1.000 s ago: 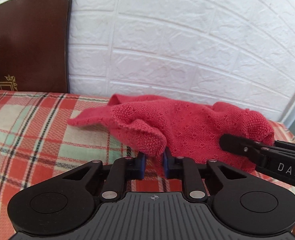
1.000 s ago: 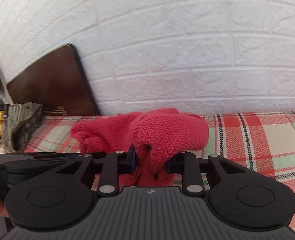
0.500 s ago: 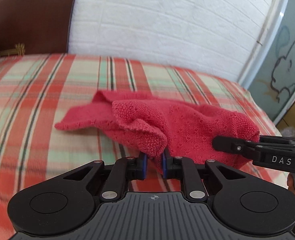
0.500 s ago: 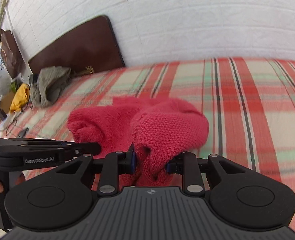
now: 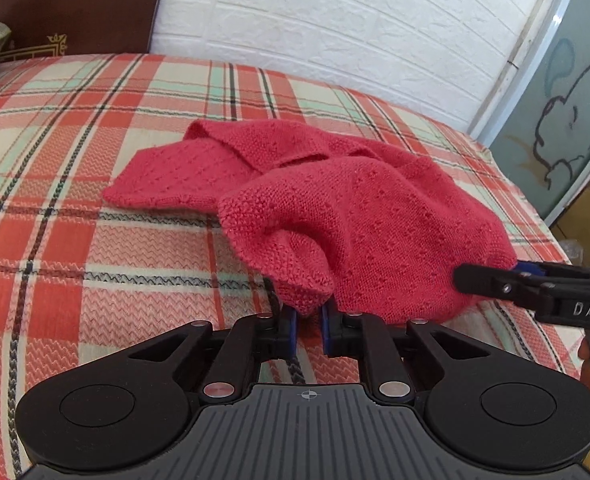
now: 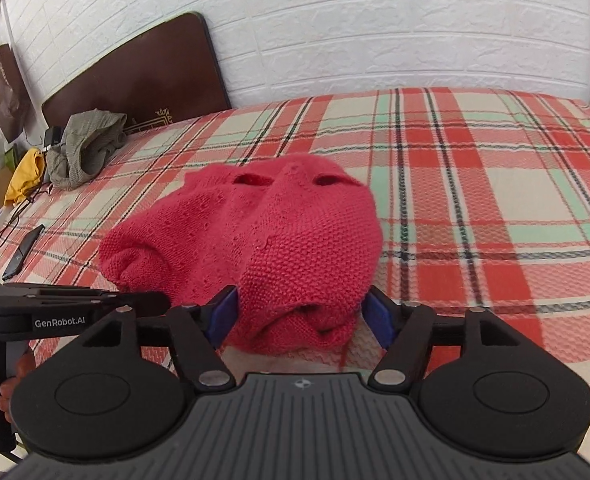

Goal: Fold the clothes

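Left gripper (image 5: 307, 322): we're clamped on a corner of the red knit garment (image 5: 335, 216), pads nearly together with the fabric pinched between them. Right gripper (image 6: 301, 314): jaws are opening, blue pads stand clear of the knit on both sides, and the bunched hem sits loose between them, resting on the plaid bedspread (image 6: 475, 200). So we're mid-release on the right while holding on the left. Just ahead of both claws the garment lies humped on the bed, not flat; beyond the left claw one flap spreads out left and forward. Risk, as we read it: the hump under the right claw is several layers deep and slack, so once freed it may slump or unroll and the fold edge goes crooked. A loose strand hangs off the hem near the right pad; pulling back could snag it and drag the pile. If we release left late or tug, the corner pulls the layers askew. Far left of the right claw: grey-green clothing (image 6: 87, 148), a yellow item (image 6: 25, 176), a phone (image 6: 23, 252), then a brown headboard (image 6: 143, 76).
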{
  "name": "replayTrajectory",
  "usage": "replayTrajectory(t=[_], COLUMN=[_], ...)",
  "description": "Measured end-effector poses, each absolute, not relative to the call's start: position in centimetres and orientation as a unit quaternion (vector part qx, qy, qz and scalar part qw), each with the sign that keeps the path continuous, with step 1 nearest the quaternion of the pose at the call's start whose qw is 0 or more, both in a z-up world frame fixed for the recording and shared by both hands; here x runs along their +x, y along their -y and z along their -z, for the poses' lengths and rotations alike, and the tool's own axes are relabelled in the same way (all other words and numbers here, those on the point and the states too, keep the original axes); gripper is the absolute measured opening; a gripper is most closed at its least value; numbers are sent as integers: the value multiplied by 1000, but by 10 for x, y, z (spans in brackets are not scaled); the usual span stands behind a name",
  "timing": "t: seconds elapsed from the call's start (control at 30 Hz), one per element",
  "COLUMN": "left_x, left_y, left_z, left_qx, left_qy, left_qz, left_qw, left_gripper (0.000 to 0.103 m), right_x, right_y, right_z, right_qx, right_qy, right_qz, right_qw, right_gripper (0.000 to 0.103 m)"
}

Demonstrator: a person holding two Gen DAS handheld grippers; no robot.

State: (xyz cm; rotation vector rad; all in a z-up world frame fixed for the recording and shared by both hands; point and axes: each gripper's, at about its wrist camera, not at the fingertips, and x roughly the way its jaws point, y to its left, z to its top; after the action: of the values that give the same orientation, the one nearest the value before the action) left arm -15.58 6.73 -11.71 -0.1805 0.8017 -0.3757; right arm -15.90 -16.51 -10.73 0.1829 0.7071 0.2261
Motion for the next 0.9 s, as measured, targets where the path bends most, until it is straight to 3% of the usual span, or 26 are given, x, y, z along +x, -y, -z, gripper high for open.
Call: replayTrajectory(t=[0.13, 0.17, 0.37, 0.5, 0.67, 0.8, 0.9], left_x=[-162, -164, -180, -168, -127, -98, -87], left_y=[-74, -78, -105, -98, -61, -10, 5], left_z=[113, 109, 61, 39, 39, 62, 83], left_qx=[-79, -84, -121, -124, -59, 85, 124], left_qy=[-388, -390, -326, -273, -248, -279, -305], left_qz=[170, 164, 145, 124, 124, 147, 156], left_qw=[902, 902, 926, 946, 959, 945, 931], left_gripper=[24, 45, 49, 80, 81, 81, 81], right_x=[-162, -162, -150, -134, -127, -130, -130], right_y=[174, 177, 175, 164, 152, 153, 157], right_z=[93, 89, 67, 74, 94, 98, 95], right_qx=[77, 74, 47, 41, 54, 59, 59], right_qy=[-325, -317, -277, -287, -321, -329, -332], right_qz=[-87, -81, -80, -92, -99, -100, -99], right_qw=[939, 942, 956, 952, 940, 937, 936], right_gripper=[78, 78, 78, 78, 78, 78, 79])
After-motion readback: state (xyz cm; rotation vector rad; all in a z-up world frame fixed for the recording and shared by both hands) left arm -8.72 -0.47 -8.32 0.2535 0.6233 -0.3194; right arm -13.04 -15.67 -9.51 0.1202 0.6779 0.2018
